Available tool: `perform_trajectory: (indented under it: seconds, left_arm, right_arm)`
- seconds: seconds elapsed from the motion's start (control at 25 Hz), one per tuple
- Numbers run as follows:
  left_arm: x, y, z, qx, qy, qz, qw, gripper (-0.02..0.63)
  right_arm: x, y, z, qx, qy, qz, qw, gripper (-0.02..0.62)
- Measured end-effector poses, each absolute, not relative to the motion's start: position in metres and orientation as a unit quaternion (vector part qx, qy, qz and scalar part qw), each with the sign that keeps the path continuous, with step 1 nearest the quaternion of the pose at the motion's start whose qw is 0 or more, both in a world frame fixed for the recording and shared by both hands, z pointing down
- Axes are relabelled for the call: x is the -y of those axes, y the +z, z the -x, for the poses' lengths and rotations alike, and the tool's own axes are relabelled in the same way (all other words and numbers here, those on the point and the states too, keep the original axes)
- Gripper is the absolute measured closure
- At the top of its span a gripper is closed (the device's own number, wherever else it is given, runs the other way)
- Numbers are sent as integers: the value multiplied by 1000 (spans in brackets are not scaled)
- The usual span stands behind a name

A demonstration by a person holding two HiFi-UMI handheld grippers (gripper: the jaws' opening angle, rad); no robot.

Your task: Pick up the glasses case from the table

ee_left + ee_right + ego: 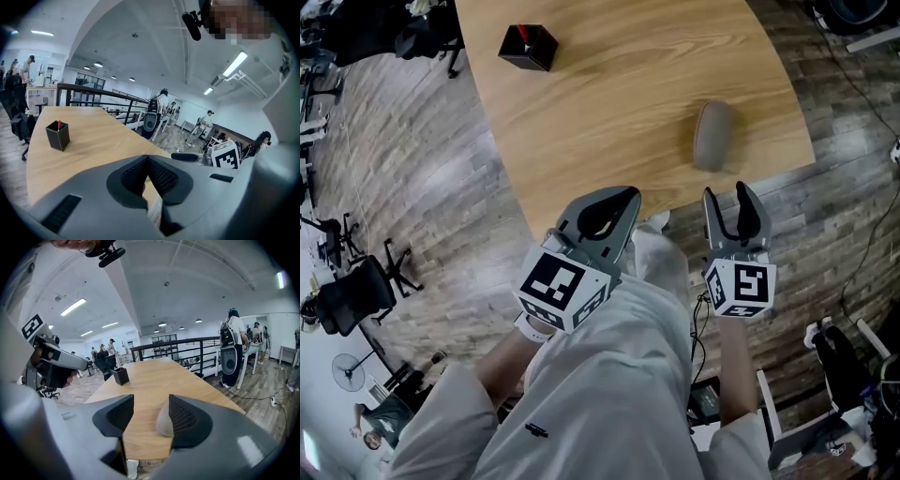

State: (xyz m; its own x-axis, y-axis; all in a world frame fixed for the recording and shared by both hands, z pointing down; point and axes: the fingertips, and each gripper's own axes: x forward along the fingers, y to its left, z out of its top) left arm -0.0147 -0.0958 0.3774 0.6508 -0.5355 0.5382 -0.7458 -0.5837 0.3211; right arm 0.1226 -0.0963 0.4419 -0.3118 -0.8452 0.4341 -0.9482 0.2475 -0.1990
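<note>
The grey oval glasses case (712,134) lies on the wooden table (609,112) near its front right edge. My right gripper (727,192) hovers just off that edge, short of the case, open with nothing between its fingers. In the right gripper view (151,404) the case (162,420) shows ahead, partly hidden behind the right-hand jaw. My left gripper (617,197) hangs at the table's front edge, left of the case, with its jaws shut on nothing. In its own view the left gripper (147,157) has its two tips meeting over the table (93,140).
A black pen holder (528,47) with a red pen stands at the far left of the table, also seen as the pen holder (58,136) and the pen holder (121,376). Office chairs, railings and several people surround the table. Wood-plank floor (441,187) lies below.
</note>
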Motion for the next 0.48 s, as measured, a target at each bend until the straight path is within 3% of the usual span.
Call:
perform_trajectory:
  seconds: [0.48]
  left_arm:
    - [114, 431, 7, 353, 223, -861, 290, 598]
  right_arm:
    - [113, 519, -121, 761, 246, -581, 152, 290]
